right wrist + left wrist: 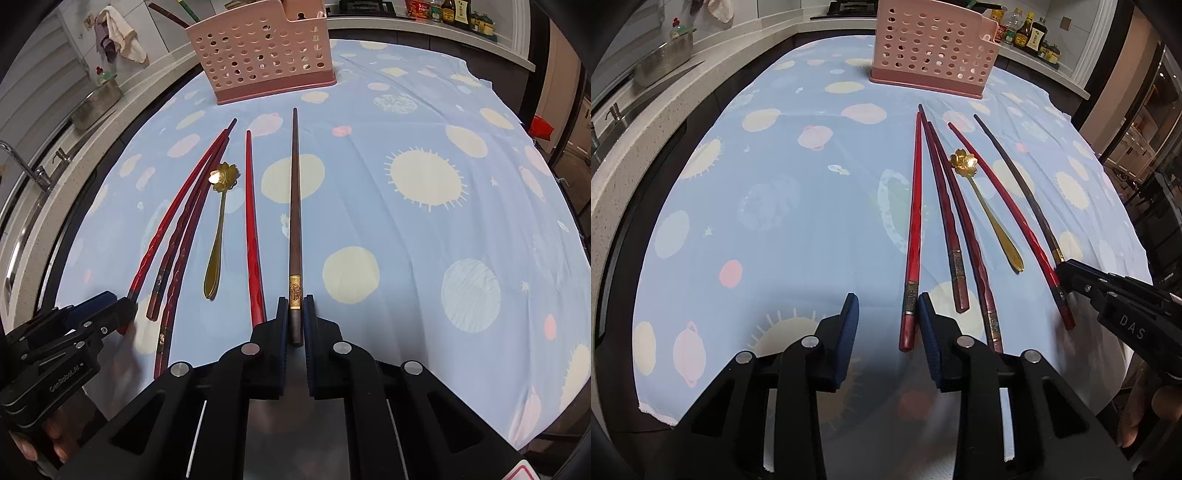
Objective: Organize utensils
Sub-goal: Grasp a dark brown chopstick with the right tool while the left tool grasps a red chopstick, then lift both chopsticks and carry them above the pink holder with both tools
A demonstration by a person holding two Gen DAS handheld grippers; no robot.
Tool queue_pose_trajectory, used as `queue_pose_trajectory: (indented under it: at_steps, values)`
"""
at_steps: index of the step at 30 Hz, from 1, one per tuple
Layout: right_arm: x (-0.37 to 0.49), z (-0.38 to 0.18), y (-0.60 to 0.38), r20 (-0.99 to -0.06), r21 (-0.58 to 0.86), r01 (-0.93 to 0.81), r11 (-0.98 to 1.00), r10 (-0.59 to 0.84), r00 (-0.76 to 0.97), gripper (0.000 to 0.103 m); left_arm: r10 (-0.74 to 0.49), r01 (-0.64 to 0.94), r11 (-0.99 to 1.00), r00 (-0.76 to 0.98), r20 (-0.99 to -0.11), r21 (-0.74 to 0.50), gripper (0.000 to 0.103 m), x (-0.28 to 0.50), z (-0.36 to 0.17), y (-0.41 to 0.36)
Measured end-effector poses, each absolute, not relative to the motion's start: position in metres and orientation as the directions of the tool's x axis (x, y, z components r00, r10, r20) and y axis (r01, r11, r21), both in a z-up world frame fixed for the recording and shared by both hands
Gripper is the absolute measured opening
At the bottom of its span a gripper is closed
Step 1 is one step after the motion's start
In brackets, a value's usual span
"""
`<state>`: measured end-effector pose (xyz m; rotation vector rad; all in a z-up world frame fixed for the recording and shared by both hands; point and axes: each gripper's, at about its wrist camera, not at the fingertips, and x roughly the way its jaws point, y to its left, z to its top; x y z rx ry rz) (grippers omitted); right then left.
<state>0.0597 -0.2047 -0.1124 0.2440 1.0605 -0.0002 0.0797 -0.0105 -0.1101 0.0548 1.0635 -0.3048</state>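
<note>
Right gripper (295,314): jaws clenched on the butt end of a dark brown chopstick (294,206), just behind its gold band; shaft running straight ahead over the worktop cloth toward the holder. Same chopstick (1015,173) seen from the left wrist as the rightmost of the row, its near end at the right gripper (1067,271).

Left gripper (886,306): jaws released, blue pads (851,314) spread wide, low over the cloth; right pad just beside the butt of the leftmost red chopstick (913,229), not gripping it. Same gripper (107,306) at lower left in the right wrist view.

Between the two grippers, lying flat on the cloth: two darker red chopsticks (945,206) crossing near their tips, beside the leftmost one; a gold spoon with flower-shaped bowl (964,162), bowl pointing away; a further red chopstick (1008,206) between spoon and dark brown chopstick.

Pink perforated utensil holder (931,48): upright at the far end of the cloth, well apart from the row; dark handles sticking out of its top in the right wrist view.

Blue planet-print cloth (775,184): covering the worktop.

Beyond: sauce bottles (1027,33) on the far counter, metal colander (665,59) by the sink at left.
</note>
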Motion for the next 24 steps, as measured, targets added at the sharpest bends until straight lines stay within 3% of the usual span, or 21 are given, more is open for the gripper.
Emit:
queue_pose_trajectory:
  at_steps: [9, 24]
  values:
    - [0.059, -0.113, -0.204, -0.862, 0.202, 0.119, 0.972, 0.119, 0.493, 0.007, -0.225, 0.279, 0.955, 0.443, -0.868, -0.105, 0.009, 0.079, -0.111, -0.011]
    - [0.048, -0.101, -0.208, -0.844, 0.199, 0.119, 0.973, 0.109, 0.525, 0.007, -0.245, 0.281, 0.952, 0.455, -0.856, -0.123, 0.007, 0.074, -0.101, -0.012]
